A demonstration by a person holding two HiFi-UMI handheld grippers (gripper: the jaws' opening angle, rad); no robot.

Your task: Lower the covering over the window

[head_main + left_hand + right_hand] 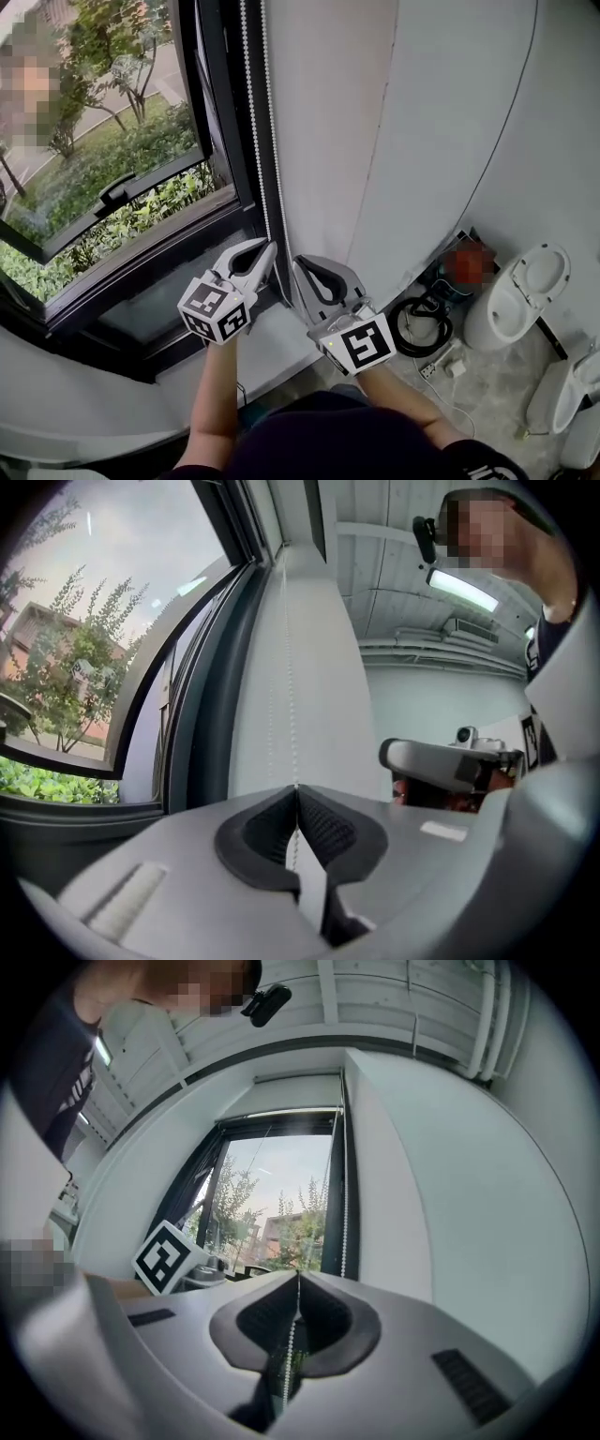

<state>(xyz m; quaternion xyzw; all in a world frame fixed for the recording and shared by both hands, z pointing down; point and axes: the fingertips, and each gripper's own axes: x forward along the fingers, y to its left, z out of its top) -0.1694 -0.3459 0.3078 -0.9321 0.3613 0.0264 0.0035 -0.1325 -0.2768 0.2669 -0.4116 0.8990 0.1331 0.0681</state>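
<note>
The window (pixel 103 187) lay left of the wall (pixel 422 141), with the bead chain (pixel 253 112) hanging between them. The left tongs (pixel 270 248) stood just left of the right tongs (pixel 298 264), and the chain ran between the jaws of each. A toilet (pixel 520 291) and a coiled cable (pixel 422 323) sat on the floor (pixel 487 394) to the right.

Unfinished bathroom: white toilet (pixel 518 292) on bare concrete floor (pixel 487 384), coiled black cable (pixel 417 351), dark-framed window (pixel 103 169).

Side by side at bead chain (pixel 251 103) beside window (pixel 112 178): left tool (pixel 270 248), right tool (pixel 299 265).
</note>
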